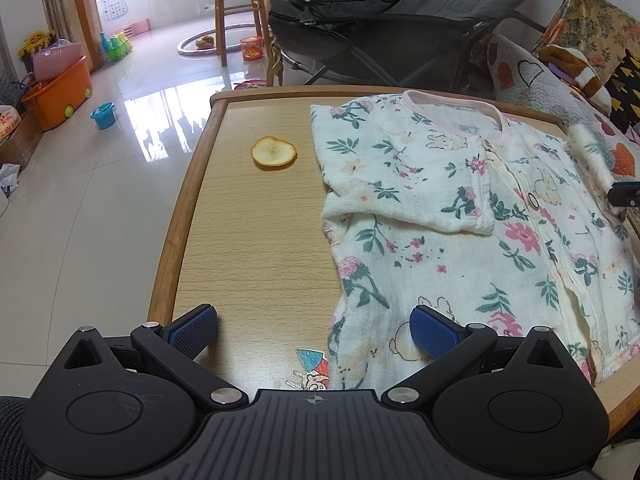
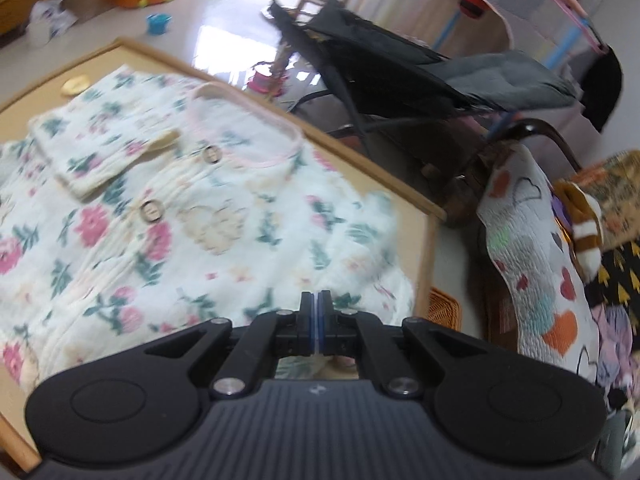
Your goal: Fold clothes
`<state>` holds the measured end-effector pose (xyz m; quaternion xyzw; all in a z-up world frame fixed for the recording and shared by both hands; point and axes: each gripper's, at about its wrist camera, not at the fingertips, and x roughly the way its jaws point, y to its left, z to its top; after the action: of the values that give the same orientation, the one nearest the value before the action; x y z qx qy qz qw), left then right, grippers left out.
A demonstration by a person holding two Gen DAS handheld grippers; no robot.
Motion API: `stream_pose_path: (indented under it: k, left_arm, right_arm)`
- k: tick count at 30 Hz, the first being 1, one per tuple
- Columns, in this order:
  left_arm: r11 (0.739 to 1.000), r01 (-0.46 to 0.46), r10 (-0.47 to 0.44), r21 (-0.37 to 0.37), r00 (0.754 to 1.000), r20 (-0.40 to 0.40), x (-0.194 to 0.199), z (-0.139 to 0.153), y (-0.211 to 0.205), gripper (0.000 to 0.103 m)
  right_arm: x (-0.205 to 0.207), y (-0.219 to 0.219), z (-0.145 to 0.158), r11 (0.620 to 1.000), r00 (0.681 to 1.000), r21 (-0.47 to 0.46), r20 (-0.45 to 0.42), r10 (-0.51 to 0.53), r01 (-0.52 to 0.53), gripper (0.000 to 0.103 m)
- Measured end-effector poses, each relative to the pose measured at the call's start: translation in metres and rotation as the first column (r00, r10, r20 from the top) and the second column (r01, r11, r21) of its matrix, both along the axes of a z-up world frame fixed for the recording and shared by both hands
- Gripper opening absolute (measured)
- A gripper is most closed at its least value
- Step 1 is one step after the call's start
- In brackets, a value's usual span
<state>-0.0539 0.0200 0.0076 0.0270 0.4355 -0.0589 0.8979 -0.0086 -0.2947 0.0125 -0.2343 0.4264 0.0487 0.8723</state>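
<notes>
A white floral baby garment (image 1: 460,220) with a pink collar lies front-up on the wooden table (image 1: 248,240). Its left sleeve (image 1: 420,184) is folded in over the chest. My left gripper (image 1: 316,328) hovers open over the bottom left hem, one pad above the cloth and the other above bare wood. In the right wrist view the garment (image 2: 160,220) is blurred. My right gripper (image 2: 319,300) is shut at the garment's right edge, with cloth bunched under its fingers. In the left wrist view a strip of sleeve cloth (image 1: 592,152) rises toward the right gripper (image 1: 624,196).
A piece of orange peel (image 1: 274,152) lies on the table left of the garment. A dark folding chair (image 1: 380,32) stands behind the table. A quilted cover (image 2: 532,240) and cushions sit to the right. Toys and an orange tub (image 1: 60,92) are on the floor.
</notes>
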Motion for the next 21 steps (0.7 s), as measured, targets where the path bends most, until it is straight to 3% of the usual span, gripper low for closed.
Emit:
stream_pose_path:
  k: [5, 9, 11, 13, 15, 18, 21]
  left_arm:
    - [1.000, 0.000, 0.000, 0.000, 1.000, 0.000, 0.000, 0.000, 0.000, 0.103]
    - [1.000, 0.000, 0.000, 0.000, 1.000, 0.000, 0.000, 0.000, 0.000, 0.103]
    - [1.000, 0.000, 0.000, 0.000, 1.000, 0.000, 0.000, 0.000, 0.000, 0.103]
    - [1.000, 0.000, 0.000, 0.000, 1.000, 0.000, 0.000, 0.000, 0.000, 0.103]
    - [1.000, -0.001, 0.001, 0.000, 1.000, 0.000, 0.000, 0.000, 0.000, 0.103]
    - [1.000, -0.001, 0.001, 0.000, 1.000, 0.000, 0.000, 0.000, 0.000, 0.103]
    - [1.000, -0.001, 0.001, 0.000, 1.000, 0.001, 0.000, 0.000, 0.000, 0.103]
  right_arm:
    - [0.000, 0.003, -0.006, 1.000, 1.000, 0.011, -0.018, -0.002, 0.002, 0.004]
    - [-0.002, -0.005, 0.001, 0.995, 0.999, 0.094, -0.017, -0.040, 0.041, 0.006]
    - [-0.005, -0.015, 0.010, 0.980, 0.997, 0.185, -0.016, -0.078, 0.079, 0.008]
    - [-0.008, -0.032, 0.021, 0.934, 0.993, 0.337, -0.039, -0.108, 0.115, 0.013]
    - [-0.011, -0.046, 0.030, 0.892, 0.990, 0.429, -0.054, -0.134, 0.144, 0.017]
    - [-0.019, -0.057, 0.042, 0.877, 0.992, 0.462, -0.047, -0.120, 0.128, 0.024]
    - [-0.022, -0.068, 0.051, 0.887, 0.985, 0.432, -0.019, -0.173, 0.164, 0.026]
